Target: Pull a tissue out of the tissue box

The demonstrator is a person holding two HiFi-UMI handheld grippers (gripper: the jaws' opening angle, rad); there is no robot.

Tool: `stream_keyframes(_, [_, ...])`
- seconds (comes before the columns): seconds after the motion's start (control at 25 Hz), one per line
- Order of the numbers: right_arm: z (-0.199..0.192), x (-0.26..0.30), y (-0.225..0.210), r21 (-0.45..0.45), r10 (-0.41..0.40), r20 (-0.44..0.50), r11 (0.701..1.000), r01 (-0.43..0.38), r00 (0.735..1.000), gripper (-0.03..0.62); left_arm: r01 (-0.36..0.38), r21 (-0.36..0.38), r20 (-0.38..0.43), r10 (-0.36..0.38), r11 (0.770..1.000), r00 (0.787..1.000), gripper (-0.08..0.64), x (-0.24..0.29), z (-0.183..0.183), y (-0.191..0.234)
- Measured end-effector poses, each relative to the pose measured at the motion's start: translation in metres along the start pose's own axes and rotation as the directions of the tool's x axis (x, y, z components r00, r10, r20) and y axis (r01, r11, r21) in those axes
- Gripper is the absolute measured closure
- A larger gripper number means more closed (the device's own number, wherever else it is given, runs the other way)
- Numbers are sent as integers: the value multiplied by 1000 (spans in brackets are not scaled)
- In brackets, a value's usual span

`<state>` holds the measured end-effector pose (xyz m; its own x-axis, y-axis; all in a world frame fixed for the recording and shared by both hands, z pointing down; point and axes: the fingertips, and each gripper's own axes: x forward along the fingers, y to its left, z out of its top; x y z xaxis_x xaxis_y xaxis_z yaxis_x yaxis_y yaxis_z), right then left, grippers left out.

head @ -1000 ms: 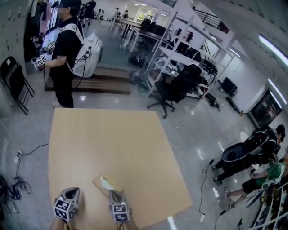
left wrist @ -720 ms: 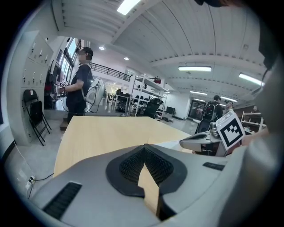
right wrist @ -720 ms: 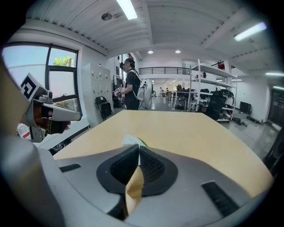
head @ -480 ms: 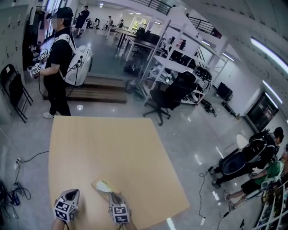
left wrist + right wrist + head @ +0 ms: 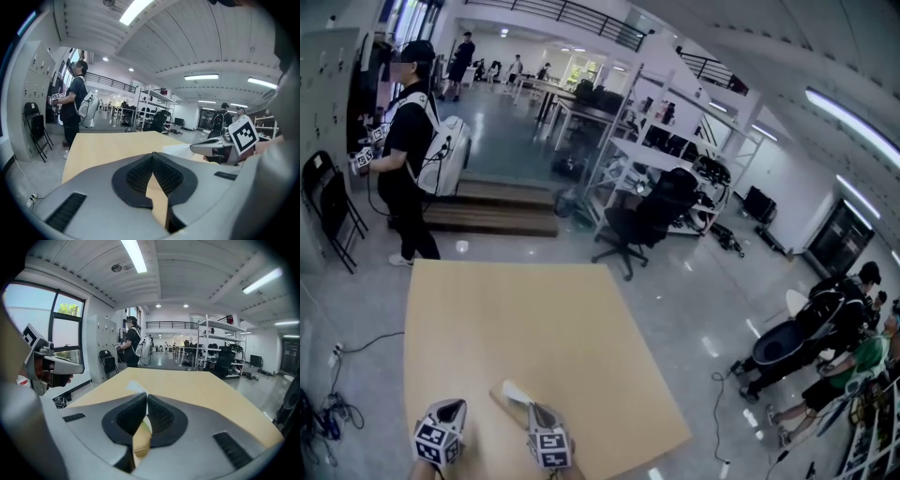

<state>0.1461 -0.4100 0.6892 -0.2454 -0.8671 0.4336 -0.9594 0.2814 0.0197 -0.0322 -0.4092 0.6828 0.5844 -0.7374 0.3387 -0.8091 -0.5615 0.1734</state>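
1. Right gripper [image 5: 144, 397]: clenched. My dark ribbed pads press together on the thin white paper tissue [image 5: 134, 386], and a corner of it projects past the tips.
2. Through the gap below those pads, the flat tan cardboard tissue box [image 5: 140, 442] shows.
3. Left gripper [image 5: 152, 155]: clenched and empty. My jaws meet tip to tip, and only the light wooden table [image 5: 534, 319] shows through the gap behind them.
4. In the head view, the tissue box is at the near end of the table. It sits just ahead of the right gripper and to the right of the left gripper.
5. The tissue stands above the box top, at the right jaw tips.
6. A person in black clothing with a white backpack [image 5: 408, 150] stands beyond the far table edge.
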Motion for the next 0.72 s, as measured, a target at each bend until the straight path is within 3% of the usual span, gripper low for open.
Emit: stream_keyframes(0.72, [46, -26, -3, -23, -25, 127, 999, 28, 992, 586, -15, 41, 88, 11, 999, 996, 552, -22, 33, -6])
